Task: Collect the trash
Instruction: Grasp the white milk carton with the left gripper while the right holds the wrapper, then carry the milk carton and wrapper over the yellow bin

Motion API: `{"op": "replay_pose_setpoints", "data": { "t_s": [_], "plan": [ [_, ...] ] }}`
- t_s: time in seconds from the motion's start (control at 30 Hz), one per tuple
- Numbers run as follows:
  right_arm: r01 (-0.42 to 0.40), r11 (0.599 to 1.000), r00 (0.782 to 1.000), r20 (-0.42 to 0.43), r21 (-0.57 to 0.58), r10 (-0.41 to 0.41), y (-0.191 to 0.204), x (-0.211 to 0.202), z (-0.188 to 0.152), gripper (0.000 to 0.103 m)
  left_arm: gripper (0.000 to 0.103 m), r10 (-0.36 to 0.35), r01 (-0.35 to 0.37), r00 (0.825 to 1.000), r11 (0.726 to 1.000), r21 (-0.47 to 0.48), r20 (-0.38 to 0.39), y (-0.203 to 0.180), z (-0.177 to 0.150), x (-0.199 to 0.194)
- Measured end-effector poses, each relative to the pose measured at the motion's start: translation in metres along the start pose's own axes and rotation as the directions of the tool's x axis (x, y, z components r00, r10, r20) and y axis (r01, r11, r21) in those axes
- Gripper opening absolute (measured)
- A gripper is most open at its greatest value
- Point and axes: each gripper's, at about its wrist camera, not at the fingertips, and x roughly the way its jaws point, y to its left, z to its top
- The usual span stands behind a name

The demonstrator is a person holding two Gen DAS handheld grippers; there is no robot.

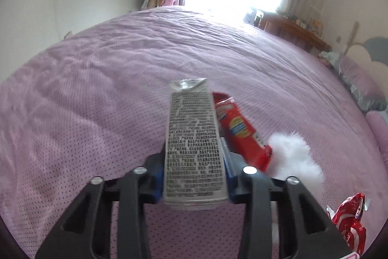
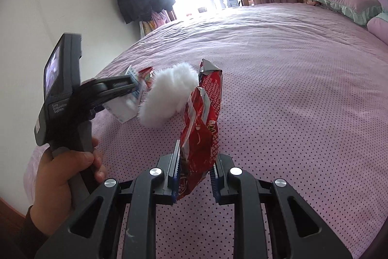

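A wide pink bedspread (image 2: 278, 69) fills both views, dotted and wrinkled, running up to the bright window at the top. In the upper right of the right wrist view lies a pink pillow (image 2: 349, 1) with a frilled edge. Left of centre there sits a white fluffy thing (image 2: 167, 94) on the cover; the left wrist view has it at lower right. In the centre of the left wrist view, the left gripper (image 1: 194, 176) is clamped on a grey drink carton (image 1: 194, 145), printed side up, poking out past the jaws. Just beside the carton, on its right, lies a red wrapper (image 1: 242, 135) on the bed. Over in the right wrist view, the right gripper (image 2: 196, 174) is pinched tight on a crumpled red snack bag (image 2: 203, 128), standing upright at centre. At lower left a hand (image 2: 60, 176) grips the other tool's handle.
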Motion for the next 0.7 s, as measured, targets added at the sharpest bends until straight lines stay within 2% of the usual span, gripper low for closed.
{"op": "replay_pose_setpoints", "data": {
  "t_s": [0.3, 0.5, 0.7],
  "plan": [
    [0.008, 1.0, 1.0, -0.007, -0.03, -0.008, 0.011, -0.01, -0.01, 0.021, 0.037, -0.086, 0.087, 0.996, 0.996, -0.014, 0.035, 0.042, -0.012, -0.036],
    [0.02, 0.999, 1.0, 0.011, -0.037, -0.02, 0.018, -0.029, -0.019, 0.021, 0.037, -0.133, 0.132, 0.991, 0.99, 0.049, 0.03, 0.07, -0.033, -0.073],
    [0.024, 0.999, 0.999, 0.024, -0.042, -0.023, 0.026, -0.051, -0.028, 0.021, 0.037, -0.216, 0.214, 0.976, 0.969, 0.121, 0.007, 0.079, -0.065, -0.111]
  ]
}}
